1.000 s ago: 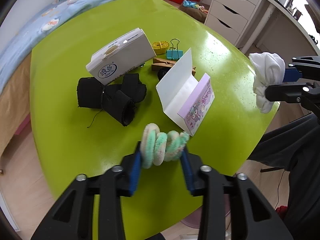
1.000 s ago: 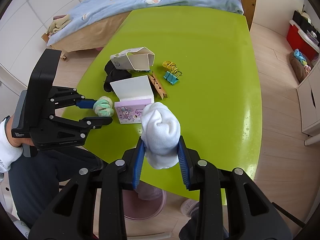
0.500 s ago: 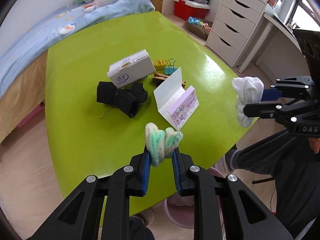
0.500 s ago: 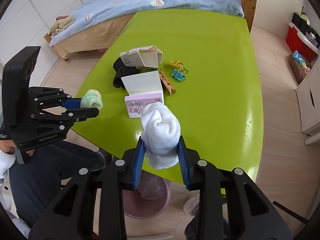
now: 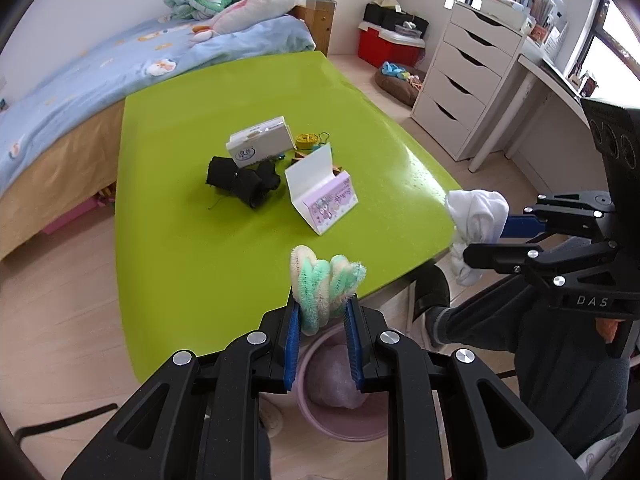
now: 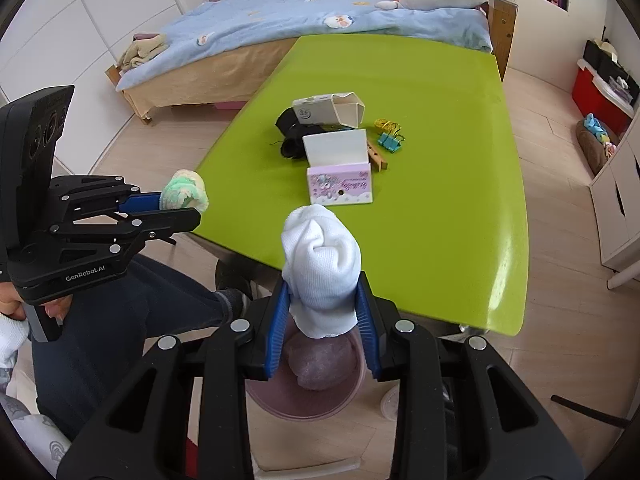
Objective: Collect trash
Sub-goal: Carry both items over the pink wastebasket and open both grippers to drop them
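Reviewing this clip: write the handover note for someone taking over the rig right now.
Left gripper: shut on the green fuzzy roll, above the pink bin on the floor.
Right gripper: shut on the white sock, also over the bin.
Done: both items lifted off the green table.
Left: drop both in the bin, then clear the black cloth, two boxes, clips and clothespin on the table.

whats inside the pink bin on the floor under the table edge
The pink bin holds a crumpled purplish plastic liner or bag. Anything beneath it is covered, and the white sock in the right hand-held gripper blocks part of the opening.
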